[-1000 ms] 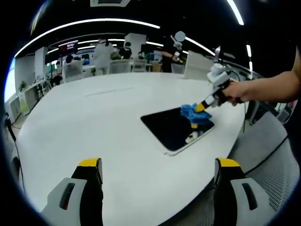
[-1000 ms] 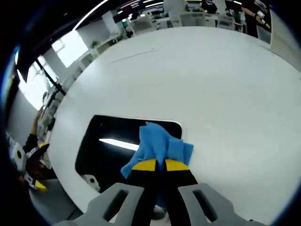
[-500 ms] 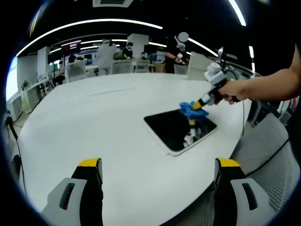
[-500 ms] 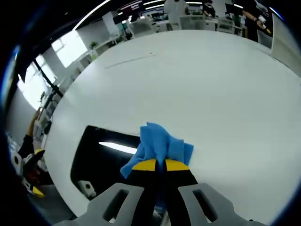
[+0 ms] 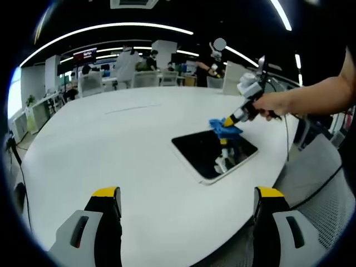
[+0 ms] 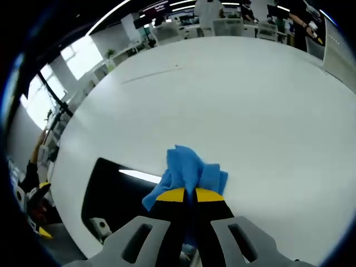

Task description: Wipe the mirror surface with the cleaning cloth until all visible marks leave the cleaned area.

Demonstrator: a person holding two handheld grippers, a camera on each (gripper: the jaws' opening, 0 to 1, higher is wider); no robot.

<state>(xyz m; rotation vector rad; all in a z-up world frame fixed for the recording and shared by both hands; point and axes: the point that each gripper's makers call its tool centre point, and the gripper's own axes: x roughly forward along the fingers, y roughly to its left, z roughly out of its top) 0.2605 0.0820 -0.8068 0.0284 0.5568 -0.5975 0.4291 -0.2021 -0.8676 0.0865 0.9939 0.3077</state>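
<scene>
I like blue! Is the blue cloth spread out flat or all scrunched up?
Scrunched up. The blue cloth bunches in folds, pinched in the right gripper at the mirror's edge.

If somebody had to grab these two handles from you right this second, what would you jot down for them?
Right gripper: jaws shut on the blue cloth, at the far edge of the mirror.
Left gripper: open, holding nothing, hanging above the near side of the white table.
Mirror lies flat on the table near its edge; its dark glass shows reflections, and I cannot tell from here whether marks remain.
Left to do: check the glass close up, wipe any marks, keep mirror and cloth in view.
</scene>
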